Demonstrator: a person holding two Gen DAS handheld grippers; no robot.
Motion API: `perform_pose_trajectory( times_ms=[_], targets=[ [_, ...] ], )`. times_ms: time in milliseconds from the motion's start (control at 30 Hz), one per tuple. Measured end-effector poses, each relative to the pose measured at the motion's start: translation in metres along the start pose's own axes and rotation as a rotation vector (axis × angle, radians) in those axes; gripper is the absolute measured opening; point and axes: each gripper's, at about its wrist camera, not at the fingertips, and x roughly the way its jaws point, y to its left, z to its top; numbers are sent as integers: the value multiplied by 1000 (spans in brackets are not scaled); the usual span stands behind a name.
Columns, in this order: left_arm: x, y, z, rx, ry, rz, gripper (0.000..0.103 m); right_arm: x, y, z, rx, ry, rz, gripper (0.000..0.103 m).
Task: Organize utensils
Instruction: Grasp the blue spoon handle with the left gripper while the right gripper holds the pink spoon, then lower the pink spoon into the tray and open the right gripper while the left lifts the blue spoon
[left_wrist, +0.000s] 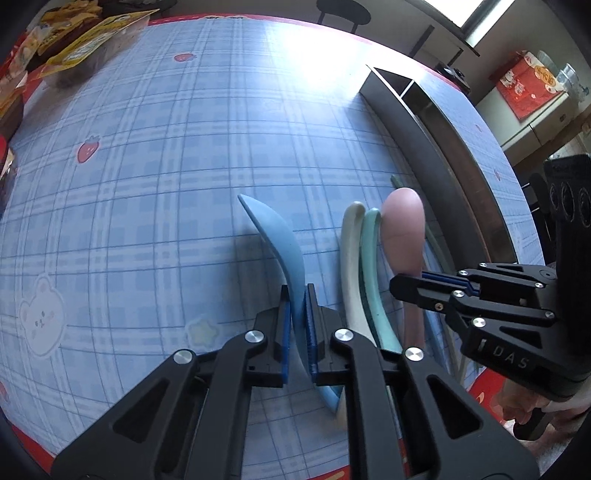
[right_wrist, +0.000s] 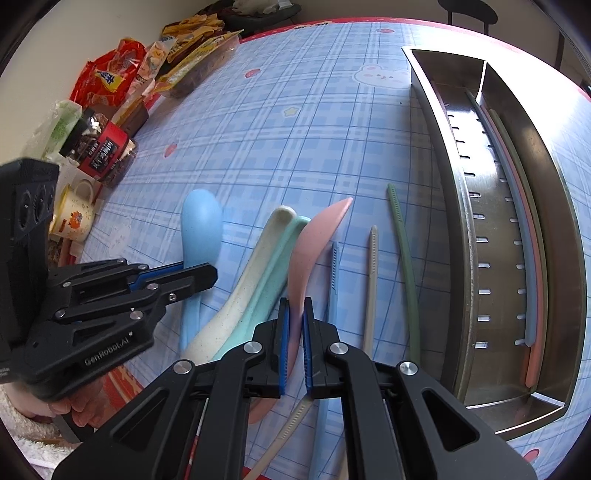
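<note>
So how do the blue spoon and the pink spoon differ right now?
The blue spoon is gripped by the left claw; the pink spoon is gripped by the right claw. The blue spoon lies alone, at the left end of the row in the right wrist view; the pink spoon sits against the mint spoon, next to the loose chopsticks. Both are pastel spoons clamped at the handle, on the checked tablecloth.

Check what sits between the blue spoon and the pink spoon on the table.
Two spoons, side by side: a cream spoon next to the blue spoon, then a mint spoon against the pink spoon. Clearest in the right wrist view.
</note>
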Motion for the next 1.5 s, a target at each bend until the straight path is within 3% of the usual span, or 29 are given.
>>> perform_pose_trajectory(
  times_ms=[233,367,567,867,967,1067,1300,1500],
  targets=[
    [-30,25,-7,-60,-53,21,11,-16,0,1,-1,-56,19,7],
    [-44,39,-10,-112,-81,19,11,-28,-12,3,62,-113,69,7],
    [-68,52,-12,-109,-117,40,11,-39,-29,9,145,-153,104,7],
    [-107,61,-6,-119,-172,15,11,-67,-44,21,154,-217,87,7],
    [-108,60,0,-125,-163,-11,11,-76,-55,31,132,-216,37,7],
    [-106,54,9,-102,-142,-29,11,-81,-67,46,63,-182,-79,7],
    [-101,36,24,-74,-127,-87,11,-57,-83,61,-138,53,-308,7],
    [-91,22,30,-45,-104,-100,11,-36,-83,57,-196,150,-399,7]
  ],
)
